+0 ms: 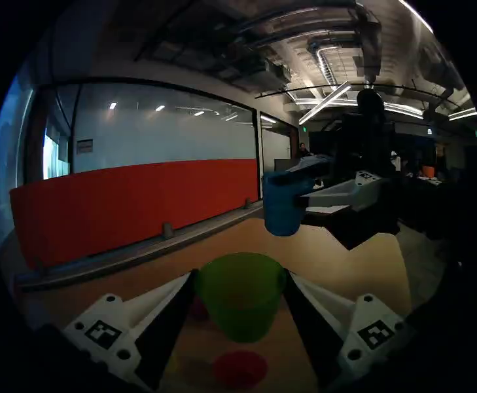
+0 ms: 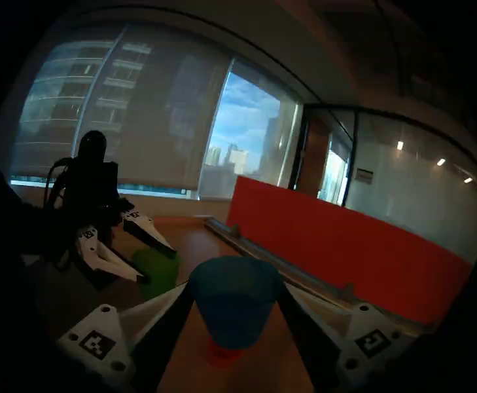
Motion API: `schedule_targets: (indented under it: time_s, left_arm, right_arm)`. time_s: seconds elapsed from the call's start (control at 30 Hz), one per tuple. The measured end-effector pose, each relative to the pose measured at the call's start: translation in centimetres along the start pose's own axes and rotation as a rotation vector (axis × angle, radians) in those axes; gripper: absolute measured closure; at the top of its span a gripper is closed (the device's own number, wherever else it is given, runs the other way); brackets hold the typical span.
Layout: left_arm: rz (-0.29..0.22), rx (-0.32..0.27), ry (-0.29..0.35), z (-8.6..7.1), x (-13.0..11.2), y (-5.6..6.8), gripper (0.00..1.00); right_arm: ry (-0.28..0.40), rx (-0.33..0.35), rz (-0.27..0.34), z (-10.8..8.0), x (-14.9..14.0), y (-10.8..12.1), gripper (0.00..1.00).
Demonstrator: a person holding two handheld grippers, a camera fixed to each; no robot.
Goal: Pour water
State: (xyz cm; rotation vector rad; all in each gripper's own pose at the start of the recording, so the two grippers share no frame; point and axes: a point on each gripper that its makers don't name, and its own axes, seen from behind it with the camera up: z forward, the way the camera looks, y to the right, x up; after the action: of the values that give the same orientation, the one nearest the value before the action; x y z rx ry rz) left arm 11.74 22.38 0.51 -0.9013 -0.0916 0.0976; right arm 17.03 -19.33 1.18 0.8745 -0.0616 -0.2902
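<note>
Jaws of the left gripper (image 1: 240,278) are clamped on a green cup (image 1: 241,306). This cup is seen upright, low in the middle of the left gripper view, with 1 finger pressed to each side. Jaws of the right gripper (image 2: 235,289) are clamped on a blue cup (image 2: 235,316), which is held low at the centre of the right gripper view.

In the left gripper view the blue cup is seen right of centre, higher in the frame than the green cup and apart from it. Whether water is held in either cup cannot be told. A red object (image 1: 240,368) is seen at the bottom edge of that view, just below the green cup, on the table (image 1: 343,262). A red panel (image 1: 133,203) is stretched across the left half, behind the table.

In the right gripper view the green cup is found at lower left, gripped between the far gripper's 2 fingers. A window (image 2: 245,144) is seen at upper centre.
</note>
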Motion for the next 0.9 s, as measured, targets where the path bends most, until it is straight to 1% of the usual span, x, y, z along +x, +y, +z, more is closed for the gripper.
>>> schedule_targets:
  time_s: [0.3,0.67,0.9]
  left_arm:
    - [-0.002,-0.013,0.032,0.0,0.4,0.8,0.09]
    - [-0.019,-0.019,0.058,0.0,0.8,1.1,0.09]
    - [-0.013,-0.023,0.061,0.0,0.9,1.4,0.09]
  right_arm:
    - [0.004,0.009,-0.019,0.5,0.5,0.0,0.09]
    - [0.01,0.015,-0.034,0.8,1.1,0.1,0.09]
    - [0.016,0.025,-0.051,1.3,1.7,0.1,0.09]
